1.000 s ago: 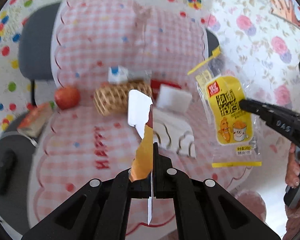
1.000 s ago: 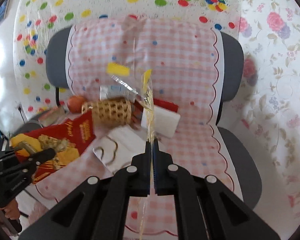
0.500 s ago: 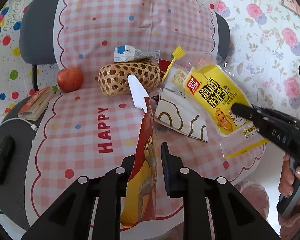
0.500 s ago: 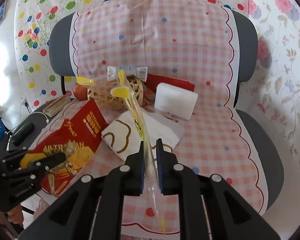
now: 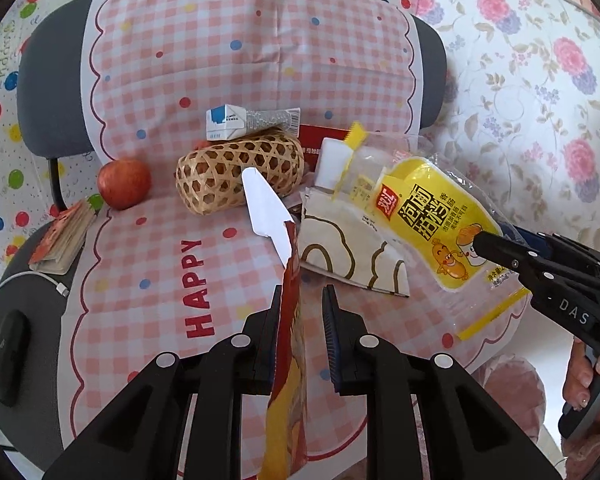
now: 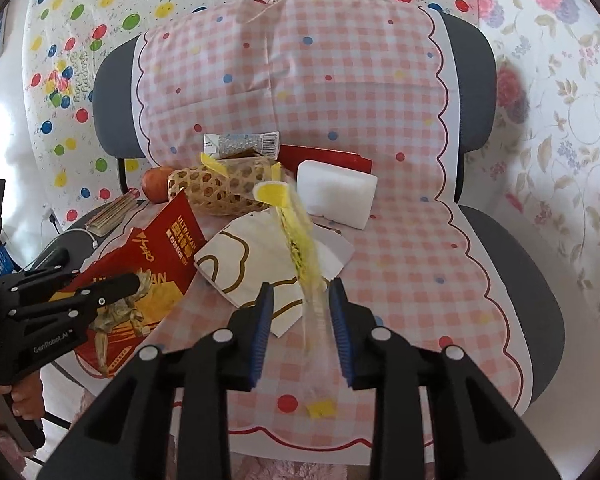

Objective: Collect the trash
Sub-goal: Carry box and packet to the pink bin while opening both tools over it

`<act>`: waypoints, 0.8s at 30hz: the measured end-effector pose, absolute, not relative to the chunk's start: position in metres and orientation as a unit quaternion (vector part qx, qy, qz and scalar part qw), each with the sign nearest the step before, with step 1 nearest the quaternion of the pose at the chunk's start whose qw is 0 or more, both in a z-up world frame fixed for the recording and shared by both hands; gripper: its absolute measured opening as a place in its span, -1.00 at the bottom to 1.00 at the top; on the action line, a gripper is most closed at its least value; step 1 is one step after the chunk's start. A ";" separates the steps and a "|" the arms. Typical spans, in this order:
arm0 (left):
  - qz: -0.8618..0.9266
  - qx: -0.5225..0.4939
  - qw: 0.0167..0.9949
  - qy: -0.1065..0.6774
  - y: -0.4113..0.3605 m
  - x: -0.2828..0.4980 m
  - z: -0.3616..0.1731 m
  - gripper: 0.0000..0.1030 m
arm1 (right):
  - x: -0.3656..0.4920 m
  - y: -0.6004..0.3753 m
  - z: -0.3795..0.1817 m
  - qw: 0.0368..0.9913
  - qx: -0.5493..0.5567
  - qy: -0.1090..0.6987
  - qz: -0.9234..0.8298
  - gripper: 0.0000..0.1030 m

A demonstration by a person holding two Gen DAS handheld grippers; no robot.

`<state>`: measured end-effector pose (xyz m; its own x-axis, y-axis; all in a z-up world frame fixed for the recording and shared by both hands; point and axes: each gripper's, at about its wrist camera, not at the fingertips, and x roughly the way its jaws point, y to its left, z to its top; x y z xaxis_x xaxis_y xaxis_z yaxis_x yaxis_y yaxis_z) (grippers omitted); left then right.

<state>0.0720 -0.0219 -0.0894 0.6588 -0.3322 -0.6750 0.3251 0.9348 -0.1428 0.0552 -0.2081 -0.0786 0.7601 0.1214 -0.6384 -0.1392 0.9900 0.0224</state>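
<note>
two wrappers hang between parted fingers. the left gripper (image 5: pixel 301 310) has its jaws a little apart, and the red and yellow snack bag (image 5: pixel 288 360) stands edge-on between them; it seems to lean on the left finger only, so i cannot tell if it is really gripped. the right gripper (image 6: pixel 300 304) is also spread open, with the clear and yellow plastic sausage wrapper (image 6: pixel 300 252) in the gap, touching neither pad as far as the blurred picture shows.

both hover above the front edge of the pink checked cloth (image 5: pixel 148 264) that covers the grey office chair (image 5: pixel 48 92). on the middle of the seat lies a white paper bag with brown curved lines (image 5: pixel 352 248). behind it, near the backrest, a woven bamboo basket (image 5: pixel 236 176) lies on its side, with a blue and white cigarette pack (image 5: pixel 224 122) and a silver tube (image 5: pixel 274 118) on top. a red apple (image 5: pixel 124 184) sits at the left edge of the cloth, just beside the basket. a white foam block (image 6: pixel 336 196) rests to the right of the basket, in front of a flat red box (image 6: pixel 324 158).
</note>
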 end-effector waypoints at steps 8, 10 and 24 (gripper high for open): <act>-0.177 0.005 0.906 0.384 -0.024 0.075 -0.092 -0.98 | 0.052 -0.216 -0.077 0.943 0.002 0.326 0.058 -0.96; -0.172 0.007 0.915 0.365 -0.023 0.067 -0.088 -0.99 | 0.046 -0.222 -0.072 0.948 0.012 0.313 0.054 -0.97; -0.221 0.008 0.929 0.298 -0.056 0.025 -0.058 -0.99 | -0.001 -0.256 -0.051 0.961 0.045 0.272 0.010 -0.97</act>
